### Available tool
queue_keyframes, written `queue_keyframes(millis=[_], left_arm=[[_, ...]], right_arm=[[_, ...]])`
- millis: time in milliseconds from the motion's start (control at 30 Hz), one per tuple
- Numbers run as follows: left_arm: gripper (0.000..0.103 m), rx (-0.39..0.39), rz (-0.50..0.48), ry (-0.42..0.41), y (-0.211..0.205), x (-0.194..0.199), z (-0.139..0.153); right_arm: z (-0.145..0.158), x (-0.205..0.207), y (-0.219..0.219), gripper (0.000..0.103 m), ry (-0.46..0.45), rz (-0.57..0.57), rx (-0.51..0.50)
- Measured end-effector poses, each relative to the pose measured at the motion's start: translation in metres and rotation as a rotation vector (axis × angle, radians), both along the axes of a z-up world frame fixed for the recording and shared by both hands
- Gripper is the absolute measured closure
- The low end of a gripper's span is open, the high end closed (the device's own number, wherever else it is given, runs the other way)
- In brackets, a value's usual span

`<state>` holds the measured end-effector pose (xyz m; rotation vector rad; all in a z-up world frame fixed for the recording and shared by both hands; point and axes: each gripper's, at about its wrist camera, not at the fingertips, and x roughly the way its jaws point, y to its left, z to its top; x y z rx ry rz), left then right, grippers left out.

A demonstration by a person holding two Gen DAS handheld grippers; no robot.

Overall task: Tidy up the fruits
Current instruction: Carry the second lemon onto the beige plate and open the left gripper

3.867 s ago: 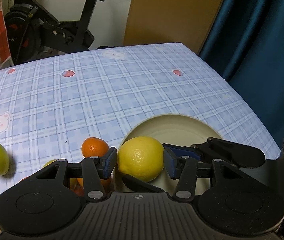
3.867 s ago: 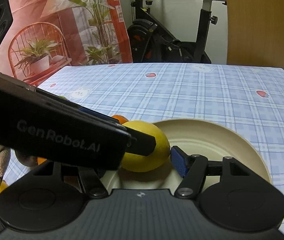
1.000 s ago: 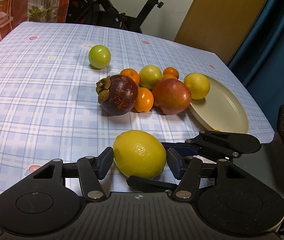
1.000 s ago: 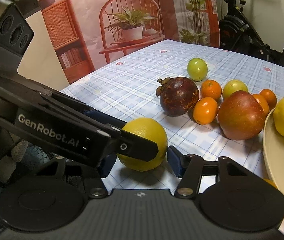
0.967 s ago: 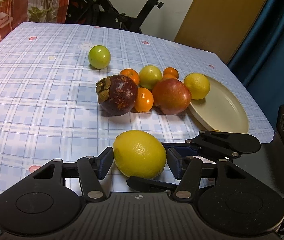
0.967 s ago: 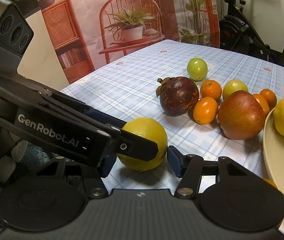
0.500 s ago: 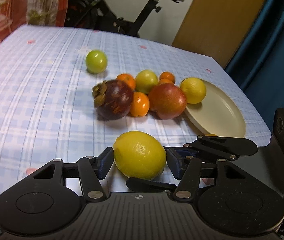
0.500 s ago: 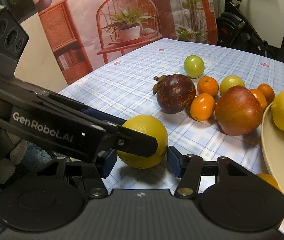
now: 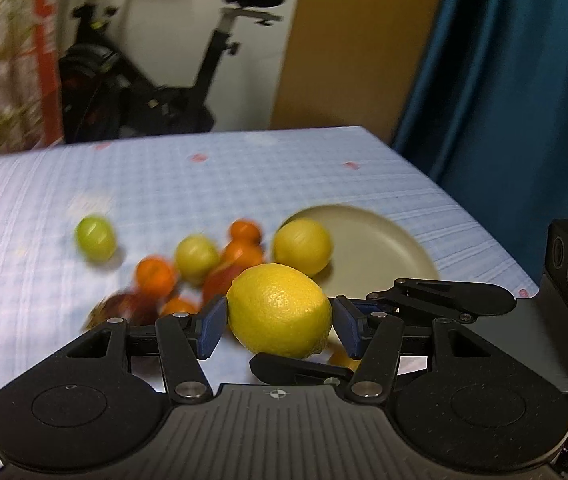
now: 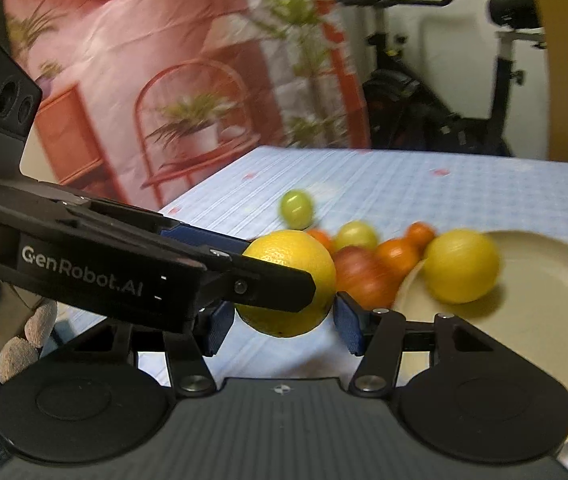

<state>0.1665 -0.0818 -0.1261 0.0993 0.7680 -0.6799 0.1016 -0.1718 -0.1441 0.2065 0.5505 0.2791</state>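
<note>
Carrying a big yellow dimpled lemon [image 9: 280,310] clear above the worktop's near edge, I am clamping both jaws on it; next, I judge, comes lowering it onto the beige round plate [image 9: 384,248].

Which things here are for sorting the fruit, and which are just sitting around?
For the job:
- held lemon, gripped by the left gripper and right gripper
- plate with a second lemon
- green fruit
- oranges

Just there:
- exercise bike
- blue curtain
- tablecloth
</note>
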Motion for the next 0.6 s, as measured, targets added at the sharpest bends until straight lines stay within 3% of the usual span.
queue_keyframes(millis=[333, 600], left_arm=[[0.044, -0.014, -0.137, -0.001, -0.078, 0.038, 0.005], [0.043, 0.031, -0.206, 0.014, -0.128, 0.066, -0.011]], right_arm=[[0.013, 0.001, -0.072, 0.046, -0.010, -0.182, -0.017], [0.004, 0.021, -0.110, 0.046, 0.041, -0.236, -0.053]])
